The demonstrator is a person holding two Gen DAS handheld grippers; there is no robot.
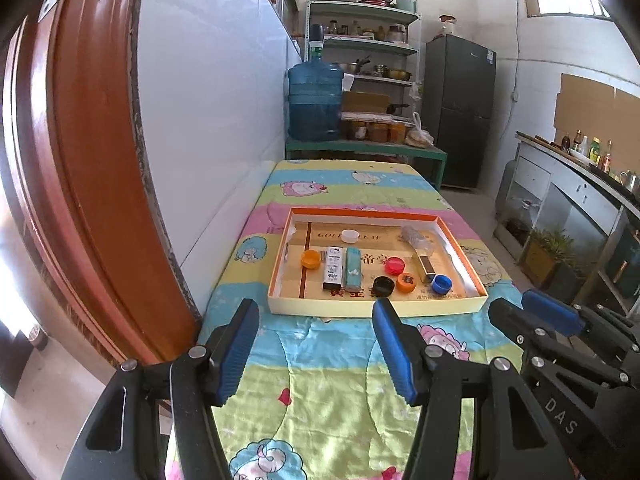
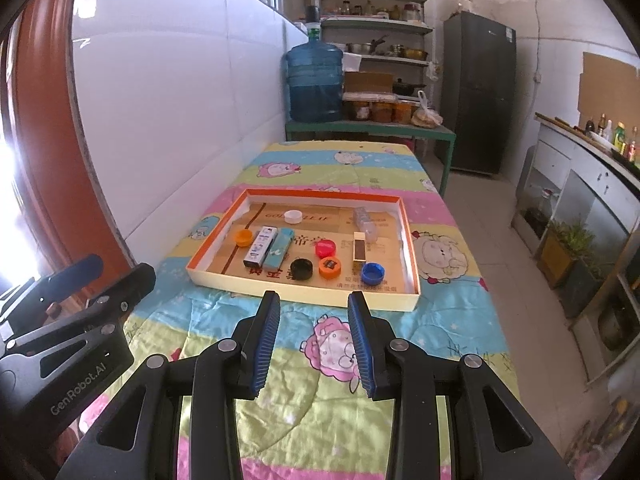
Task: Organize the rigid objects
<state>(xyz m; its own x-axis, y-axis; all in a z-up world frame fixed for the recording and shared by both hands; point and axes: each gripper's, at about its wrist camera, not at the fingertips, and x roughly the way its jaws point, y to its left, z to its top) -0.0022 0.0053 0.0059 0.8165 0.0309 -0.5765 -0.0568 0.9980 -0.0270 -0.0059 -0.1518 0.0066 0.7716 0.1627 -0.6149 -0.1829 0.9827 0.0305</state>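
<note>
- Left claw (image 1: 316, 312) is hovering released, empty, above the quilted bench (image 1: 328, 380).
- Shallow box (image 2: 256, 288) is holding orange cap (image 2: 243, 237), two small cartons (image 2: 267, 247), black cap (image 2: 301, 269) and blue cap (image 2: 372, 272); sorting stage unclear.
- Right claw (image 2: 314, 308) is hanging parted, empty.

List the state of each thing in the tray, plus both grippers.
Left gripper: open, empty, short of the tray.
Right gripper: open, empty.
Tray: open-topped, flat on the table.
Clear bottle: lying on its side.
Blue cap: hollow side up.
Black cap: hollow side up.
White cap: closed side up.
Two small boxes: lying flat, side by side.
</note>
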